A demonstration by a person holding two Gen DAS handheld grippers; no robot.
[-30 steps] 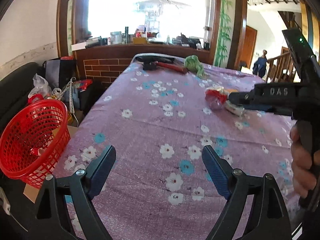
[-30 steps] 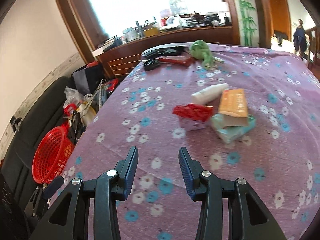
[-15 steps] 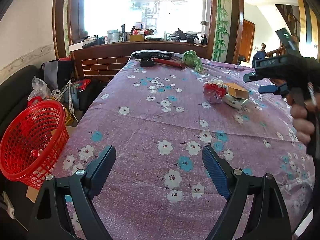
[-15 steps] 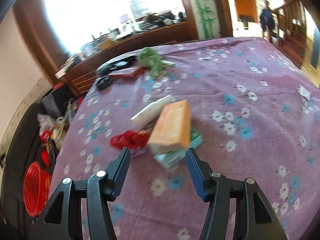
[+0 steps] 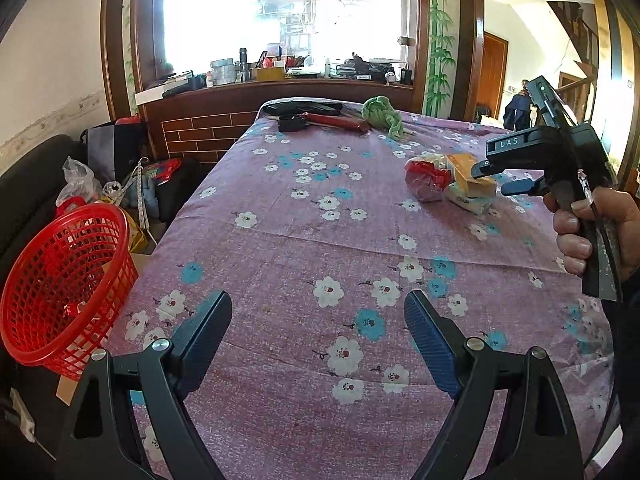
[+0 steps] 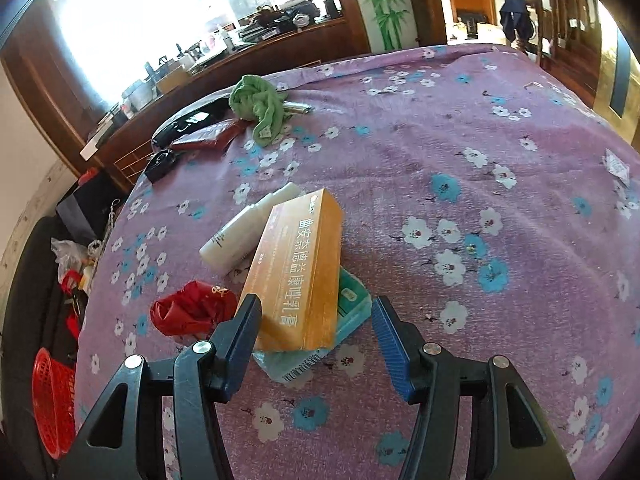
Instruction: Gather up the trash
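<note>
While the right gripper (image 6: pixel 316 334) is hovering with its fingers spread around the near end of the orange rectangular cardboard box (image 6: pixel 298 276), which is lying tilted atop the teal tissue pack (image 6: pixel 352 308) on the worktop, closing carelessly risks skidding the box off or snagging the crumpled red plastic wrapper (image 6: pixel 192 310) just left of the box.

Bare tablecloth (image 5: pixel 304 248) between trash pile (image 5: pixel 448 184) and red basket (image 5: pixel 60 280)

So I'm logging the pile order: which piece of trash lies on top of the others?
The orange box: it rests tilted across the teal tissue pack, while the white bottle and red wrapper lie on the cloth.
</note>
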